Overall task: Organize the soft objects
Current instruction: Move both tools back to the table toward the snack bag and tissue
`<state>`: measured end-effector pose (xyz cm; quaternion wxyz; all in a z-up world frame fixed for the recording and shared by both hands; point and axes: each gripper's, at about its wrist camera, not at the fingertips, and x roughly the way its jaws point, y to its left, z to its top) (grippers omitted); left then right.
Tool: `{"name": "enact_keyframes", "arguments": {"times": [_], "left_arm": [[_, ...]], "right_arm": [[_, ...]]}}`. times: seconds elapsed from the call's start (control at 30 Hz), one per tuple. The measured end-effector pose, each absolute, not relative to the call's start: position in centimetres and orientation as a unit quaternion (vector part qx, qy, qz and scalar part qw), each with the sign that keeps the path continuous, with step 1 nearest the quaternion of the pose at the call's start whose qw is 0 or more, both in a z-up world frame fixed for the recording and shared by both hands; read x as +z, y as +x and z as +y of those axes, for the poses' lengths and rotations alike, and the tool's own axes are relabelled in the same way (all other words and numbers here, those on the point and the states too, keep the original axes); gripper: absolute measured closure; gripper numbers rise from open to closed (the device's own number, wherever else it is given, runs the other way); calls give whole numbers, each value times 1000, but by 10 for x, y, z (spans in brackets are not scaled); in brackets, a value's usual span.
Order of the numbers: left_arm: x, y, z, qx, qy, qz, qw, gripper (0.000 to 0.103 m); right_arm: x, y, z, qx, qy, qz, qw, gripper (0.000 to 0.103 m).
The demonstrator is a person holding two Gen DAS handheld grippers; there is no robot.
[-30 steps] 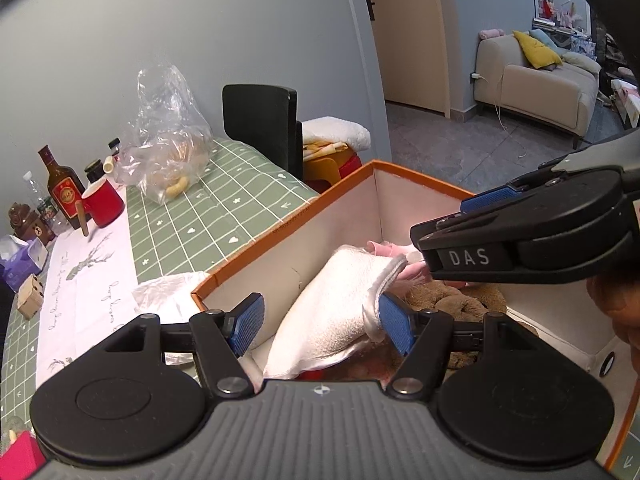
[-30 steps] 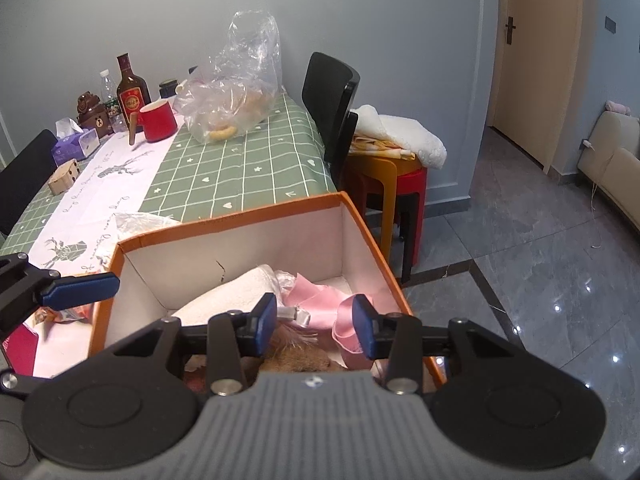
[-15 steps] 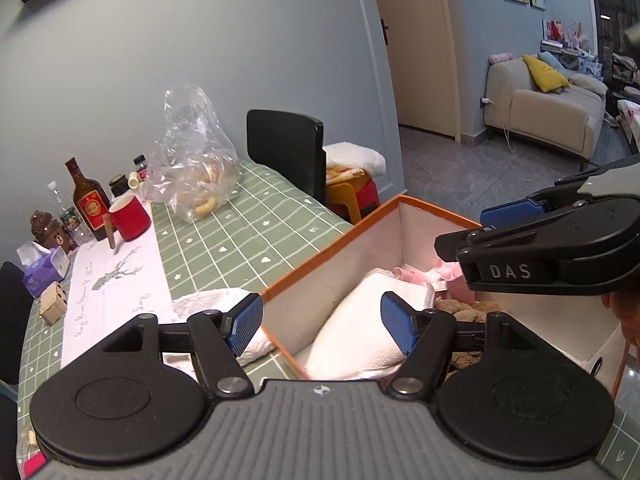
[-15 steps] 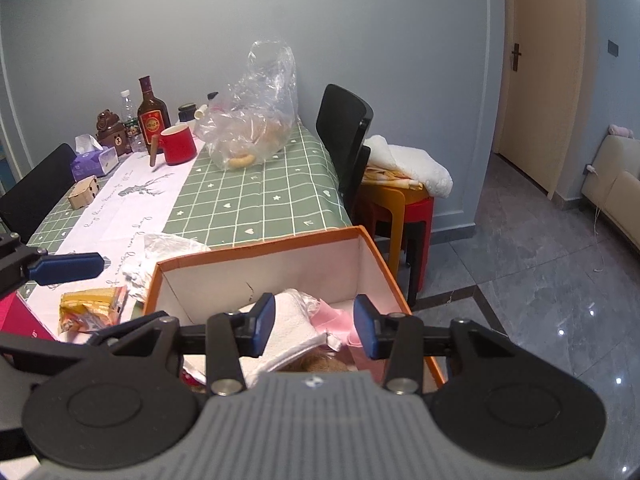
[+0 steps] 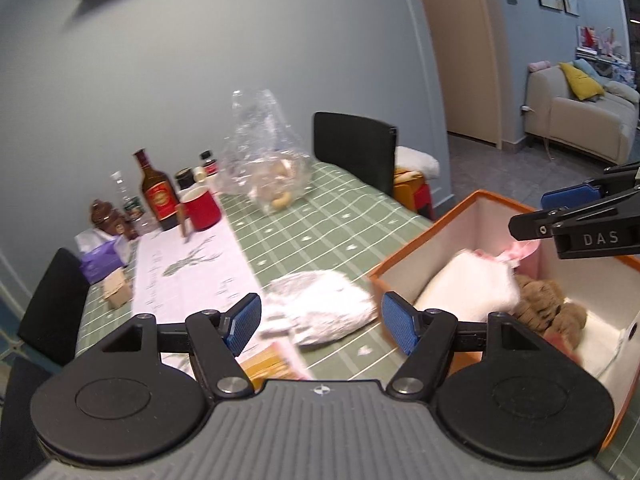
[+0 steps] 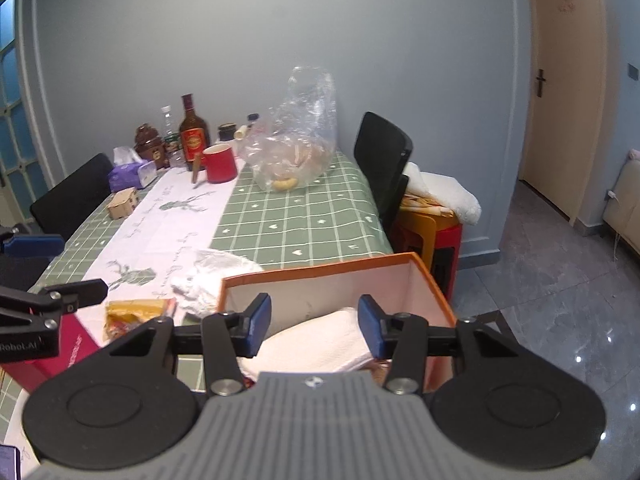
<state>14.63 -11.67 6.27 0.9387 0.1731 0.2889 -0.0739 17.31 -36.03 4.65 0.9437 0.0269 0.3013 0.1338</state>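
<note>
Far end of the tabletop [image 6: 296,216]: red mug [image 6: 220,163], brown liquor bottle [image 6: 193,132], clear plastic bag [image 6: 298,140], purple tissue box [image 6: 130,174]. Left edge: small wooden house [image 6: 123,203]. Beyond the right edge: black chair [image 6: 382,160], stacked stools [image 6: 430,228].

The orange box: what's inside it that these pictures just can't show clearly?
- Left wrist view: a brown plush item in the orange box, blurred, partly under the white towel.
- Left wrist view: a pink item, mostly behind the right gripper.
- Right wrist view: the box floor, hidden by that gripper's body.
</note>
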Motion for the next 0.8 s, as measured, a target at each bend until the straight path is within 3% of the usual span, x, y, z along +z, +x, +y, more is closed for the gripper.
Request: {"name": "enact_keyframes", "arguments": {"times": [0.5,0.8], "left_arm": [[29,119,-3,-23,119,311,943,20],[27,132,-3,-72,211,324,919,19]], "right_arm": [[36,144,-257,193,-77,314,927,54],[53,148,-224,247,-140,325,902,48]]}}
